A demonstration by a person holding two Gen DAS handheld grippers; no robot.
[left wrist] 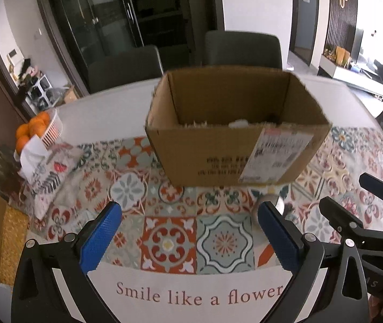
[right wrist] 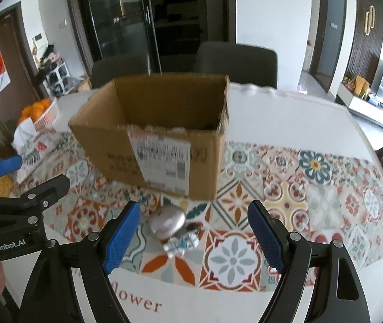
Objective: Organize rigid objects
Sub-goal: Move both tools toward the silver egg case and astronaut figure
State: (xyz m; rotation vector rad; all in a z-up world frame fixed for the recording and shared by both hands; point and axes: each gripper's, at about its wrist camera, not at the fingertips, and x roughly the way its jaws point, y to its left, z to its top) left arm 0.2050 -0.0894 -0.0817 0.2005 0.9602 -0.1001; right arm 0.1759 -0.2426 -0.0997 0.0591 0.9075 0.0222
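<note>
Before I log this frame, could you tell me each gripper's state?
Left gripper: open, holding nothing.
Right gripper: open, holding nothing.

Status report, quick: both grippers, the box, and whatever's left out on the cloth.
Left gripper open, empty. Right gripper open, empty. Silvery round object and small toy figure on patterned cloth, just short of cardboard box. Nothing blocking.
</note>
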